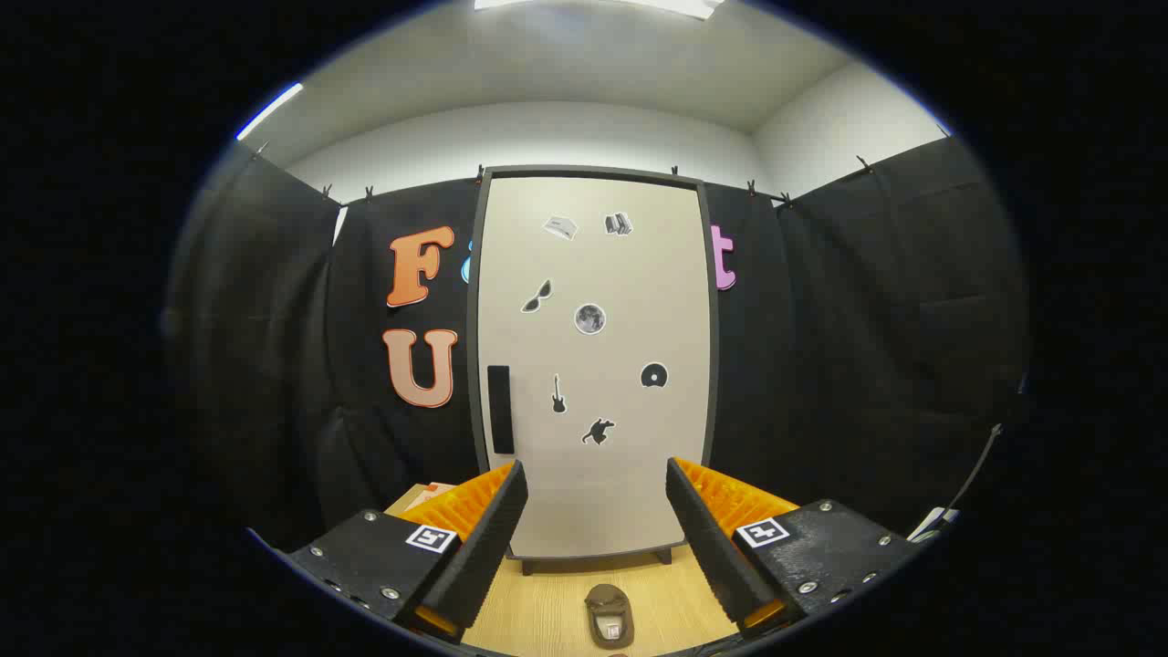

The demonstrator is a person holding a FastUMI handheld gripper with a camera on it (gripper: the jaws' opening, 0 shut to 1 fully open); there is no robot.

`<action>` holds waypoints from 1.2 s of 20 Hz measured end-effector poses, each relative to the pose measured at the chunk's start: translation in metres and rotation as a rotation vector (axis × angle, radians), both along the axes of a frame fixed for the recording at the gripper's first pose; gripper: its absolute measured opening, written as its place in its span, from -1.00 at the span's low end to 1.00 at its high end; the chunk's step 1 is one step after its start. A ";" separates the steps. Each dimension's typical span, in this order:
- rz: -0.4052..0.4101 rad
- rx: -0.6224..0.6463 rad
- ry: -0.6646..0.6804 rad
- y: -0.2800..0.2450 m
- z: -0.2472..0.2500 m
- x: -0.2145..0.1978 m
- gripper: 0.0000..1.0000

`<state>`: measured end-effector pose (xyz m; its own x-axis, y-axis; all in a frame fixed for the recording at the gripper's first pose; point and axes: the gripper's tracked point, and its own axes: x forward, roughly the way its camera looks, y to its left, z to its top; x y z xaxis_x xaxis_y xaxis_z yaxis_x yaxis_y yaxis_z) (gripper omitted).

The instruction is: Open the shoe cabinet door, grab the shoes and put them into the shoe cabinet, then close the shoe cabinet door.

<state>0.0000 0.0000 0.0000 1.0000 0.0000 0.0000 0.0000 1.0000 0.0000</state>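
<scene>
While the gripper (595,511) hangs spread and empty, the closed cabinet door (593,365) stands ahead, its upright handle (499,409) at eleven o'clock.

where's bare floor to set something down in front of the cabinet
Bare wood floor lies between the shoe and the shoe cabinet, and on either side of the shoe between the open, empty fingers. The shoe takes the middle, near the fingers. A narrow strip of floor shows left of the cabinet.
</scene>
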 end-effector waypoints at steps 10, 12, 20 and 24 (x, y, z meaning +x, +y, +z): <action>0.006 -0.007 0.006 0.002 -0.003 0.012 0.91; 0.007 -0.005 0.003 0.002 -0.002 0.014 0.92; 0.029 0.003 0.018 0.010 -0.007 0.025 0.92; 0.066 0.005 0.034 0.026 -0.017 0.045 0.91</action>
<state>0.0455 0.0263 -0.0171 0.9973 0.0660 -0.0334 -0.0658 0.9978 0.0057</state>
